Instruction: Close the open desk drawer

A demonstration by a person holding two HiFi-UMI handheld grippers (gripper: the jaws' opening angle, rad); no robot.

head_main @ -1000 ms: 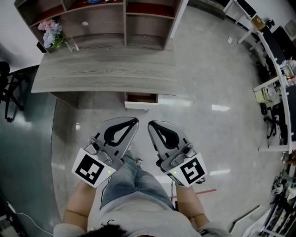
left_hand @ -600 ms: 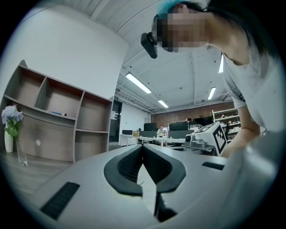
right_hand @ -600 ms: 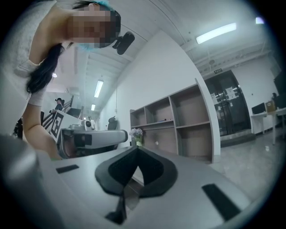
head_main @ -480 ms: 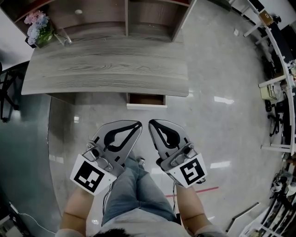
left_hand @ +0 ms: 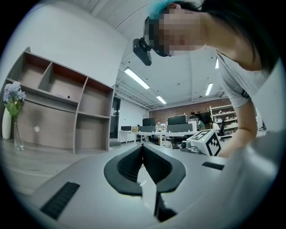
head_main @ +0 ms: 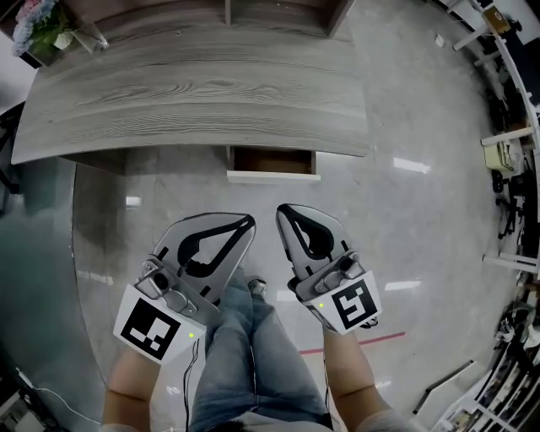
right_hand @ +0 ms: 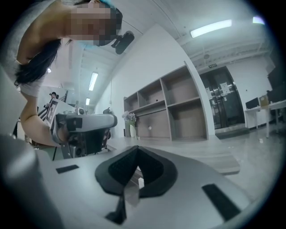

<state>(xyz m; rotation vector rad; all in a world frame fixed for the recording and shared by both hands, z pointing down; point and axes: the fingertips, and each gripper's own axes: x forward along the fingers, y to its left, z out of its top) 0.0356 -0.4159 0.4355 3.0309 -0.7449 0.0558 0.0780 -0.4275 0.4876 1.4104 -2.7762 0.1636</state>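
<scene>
Since a second ago we have stepped nearer the long grey wood-grain desk [head_main: 194, 93]. Its top fills more of the head view, and the brown open-fronted shelf unit [head_main: 278, 10] behind it has slid almost off the upper edge. Both grippers have stayed side by side in front of our legs.

Far ahead and to the left of the left jaws, pale pink and blue flowers [head_main: 35, 21] stand in a clear glass vase [left_hand: 18, 134] at the desk's far left corner. Our left gripper [head_main: 245, 221] points forward over the glossy grey floor [head_main: 405, 101]. Its own view shows the jaws pressed together at the tips, with nothing between them. Behind these jaws are our blue-jeaned legs [head_main: 245, 346] and the tip of a shoe [head_main: 256, 288].

Ahead of both pairs of jaws, on a line that runs between them, the small brown drawer with a white front [head_main: 273, 176] sticks out open from under the desk's near edge. It lies well apart from both grippers, and neither touches it.

Our right gripper [head_main: 283, 211] sits just beside the left one, their tips near each other but apart. Its jaws are likewise closed tip to tip and hold nothing. Behind and to the right of them a thin red line [head_main: 363, 342] crosses the floor.
</scene>
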